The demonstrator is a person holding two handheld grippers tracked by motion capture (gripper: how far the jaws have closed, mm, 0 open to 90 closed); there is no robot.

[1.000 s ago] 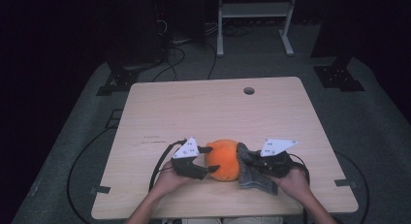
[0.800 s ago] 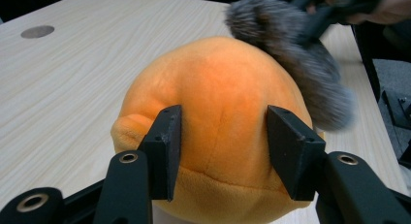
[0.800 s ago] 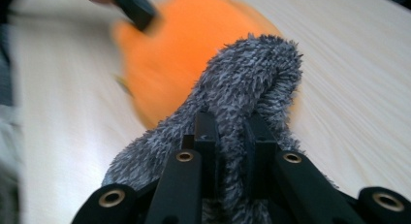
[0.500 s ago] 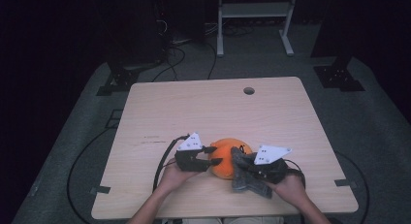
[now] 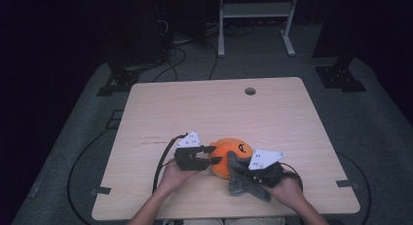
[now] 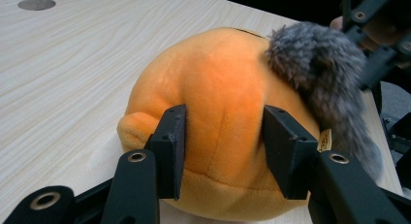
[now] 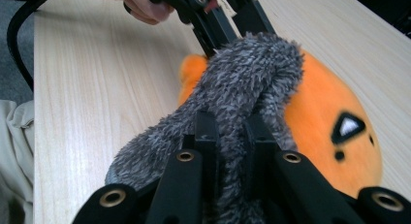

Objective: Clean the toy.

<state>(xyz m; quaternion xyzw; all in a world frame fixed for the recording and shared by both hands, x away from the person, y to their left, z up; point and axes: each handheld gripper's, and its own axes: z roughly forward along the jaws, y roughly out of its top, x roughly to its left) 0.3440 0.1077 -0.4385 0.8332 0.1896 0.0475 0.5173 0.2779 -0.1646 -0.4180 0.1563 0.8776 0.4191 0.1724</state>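
Note:
A round orange plush toy (image 5: 233,154) with black face marks lies near the front middle of the wooden table (image 5: 195,108). My left gripper (image 5: 212,156) comes at it from the left and is shut on its side, the pads (image 6: 173,136) pressing into the orange plush toy (image 6: 218,83). A grey furry piece (image 5: 243,183) drapes against the toy's right side. My right gripper (image 5: 243,172) is shut on it; in the right gripper view the grey fur (image 7: 252,73) bulges up between the jaws of the right gripper (image 7: 231,132), over the orange toy (image 7: 324,107).
A small round hole (image 5: 250,91) sits in the table near its far edge. Black cables (image 5: 163,161) trail from the grippers off the front left. A white stand (image 5: 255,20) and dark equipment stand on the floor behind.
My right hand has carried the grey furry piece leftward against the orange toy. The left gripper has stayed in place at the toy's left side.

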